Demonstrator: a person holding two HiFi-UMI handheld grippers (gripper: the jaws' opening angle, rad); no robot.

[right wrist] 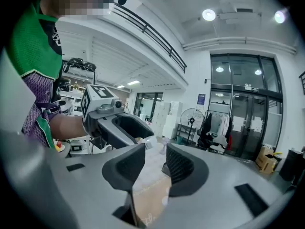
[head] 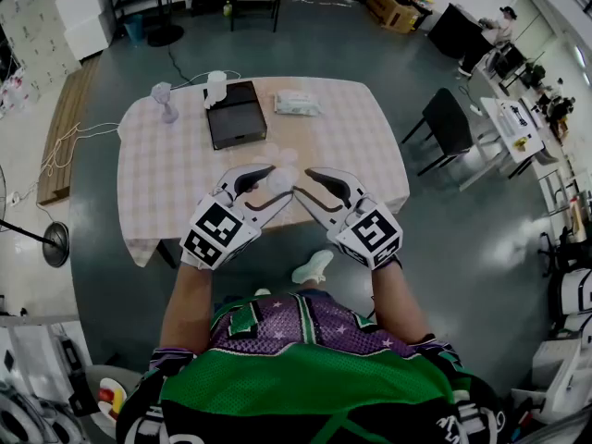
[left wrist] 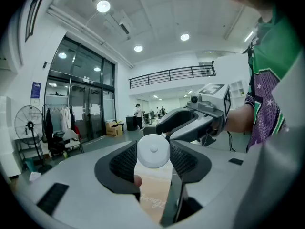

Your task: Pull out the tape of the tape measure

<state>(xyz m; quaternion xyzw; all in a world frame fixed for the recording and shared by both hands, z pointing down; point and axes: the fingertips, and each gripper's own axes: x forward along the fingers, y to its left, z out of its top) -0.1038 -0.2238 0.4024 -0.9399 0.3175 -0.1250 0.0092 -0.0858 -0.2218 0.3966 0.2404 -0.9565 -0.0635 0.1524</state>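
Note:
A round white tape measure (left wrist: 153, 150) sits between the pads of my left gripper (left wrist: 153, 162), which is shut on it. In the head view both grippers are held above the table's near edge, tips almost meeting: left gripper (head: 274, 185), right gripper (head: 302, 187), with the tape measure (head: 280, 180) at the left tips. In the right gripper view, my right gripper (right wrist: 156, 155) shows a narrow gap between its jaws with only the tablecloth seen through it. The tape measure (right wrist: 147, 141) lies just past its tips, held by the left gripper (right wrist: 119, 124).
The checked table (head: 166, 174) carries a black box (head: 236, 114), a white packet (head: 297, 103), a stemmed glass (head: 166, 100) and a white cup (head: 215, 86) at its far side. A black chair (head: 449, 123) stands to the right. A fan (head: 55, 243) stands left.

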